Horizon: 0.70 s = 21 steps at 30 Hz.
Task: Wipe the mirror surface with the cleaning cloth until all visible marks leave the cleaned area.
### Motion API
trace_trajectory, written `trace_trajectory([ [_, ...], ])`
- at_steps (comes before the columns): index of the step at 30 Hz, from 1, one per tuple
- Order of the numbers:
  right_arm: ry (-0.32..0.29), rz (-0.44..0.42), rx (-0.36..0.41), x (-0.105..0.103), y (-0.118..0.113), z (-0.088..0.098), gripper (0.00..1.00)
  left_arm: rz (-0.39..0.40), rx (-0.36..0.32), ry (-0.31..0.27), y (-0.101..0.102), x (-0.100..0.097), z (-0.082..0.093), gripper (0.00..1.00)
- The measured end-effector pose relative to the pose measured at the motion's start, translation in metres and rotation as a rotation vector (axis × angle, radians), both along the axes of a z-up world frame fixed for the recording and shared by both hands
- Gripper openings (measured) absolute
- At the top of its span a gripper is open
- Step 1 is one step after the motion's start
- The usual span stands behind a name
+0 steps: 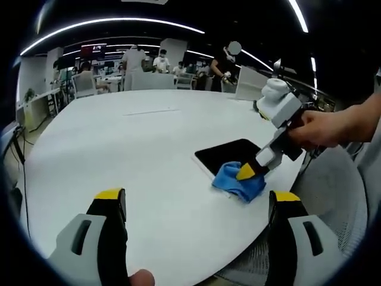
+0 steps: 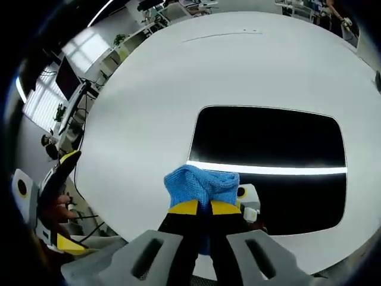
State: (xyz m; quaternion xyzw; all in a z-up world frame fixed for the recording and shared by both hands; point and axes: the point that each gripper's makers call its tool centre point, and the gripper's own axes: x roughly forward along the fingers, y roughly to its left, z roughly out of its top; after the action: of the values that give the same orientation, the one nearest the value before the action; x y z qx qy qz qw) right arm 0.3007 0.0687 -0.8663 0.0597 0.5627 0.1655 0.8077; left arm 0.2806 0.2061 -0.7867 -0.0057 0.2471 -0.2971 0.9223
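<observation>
The left gripper (image 1: pixel 196 202) has two thick black fingers with yellow tips (image 1: pixel 111 193). Low down on each finger sits a light grey shell (image 1: pixel 77 238) with a dark slot in it. The right gripper (image 2: pixel 204 207) has black fingers with yellow tips (image 2: pixel 184 207) too, and grey shells (image 2: pixel 149 253) with dark slots just behind them. Seen from the left gripper view, the right gripper (image 1: pixel 247 173) has a white blocky body behind its fingers, and a bare hand (image 1: pixel 324 128) with no sleeve.
</observation>
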Motion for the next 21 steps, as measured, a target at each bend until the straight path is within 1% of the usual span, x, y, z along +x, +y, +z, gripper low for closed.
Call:
trace_trajectory([
  [5, -0.001, 0.005, 0.001, 0.0, 0.0, 0.0, 0.0, 0.001, -0.002, 0.004, 0.0, -0.001, -0.001, 0.99],
  [7, -0.023, 0.022, -0.017, 0.003, -0.001, 0.0, 0.0, 0.001, -0.001, 0.005, 0.0, -0.001, -0.001, 0.99],
  [10, -0.02, 0.032, -0.025, 0.005, 0.0, 0.0, 0.0, -0.001, -0.003, 0.006, -0.001, -0.001, -0.002, 0.99],
  [16, -0.037, 0.051, -0.042, 0.015, -0.001, 0.0, 0.0, -0.008, 0.001, 0.008, -0.002, -0.002, -0.002, 0.99],
  [21, -0.038, 0.056, -0.049, 0.024, -0.002, 0.0, 0.0, -0.001, 0.002, 0.007, 0.003, 0.0, 0.0, 0.99],
])
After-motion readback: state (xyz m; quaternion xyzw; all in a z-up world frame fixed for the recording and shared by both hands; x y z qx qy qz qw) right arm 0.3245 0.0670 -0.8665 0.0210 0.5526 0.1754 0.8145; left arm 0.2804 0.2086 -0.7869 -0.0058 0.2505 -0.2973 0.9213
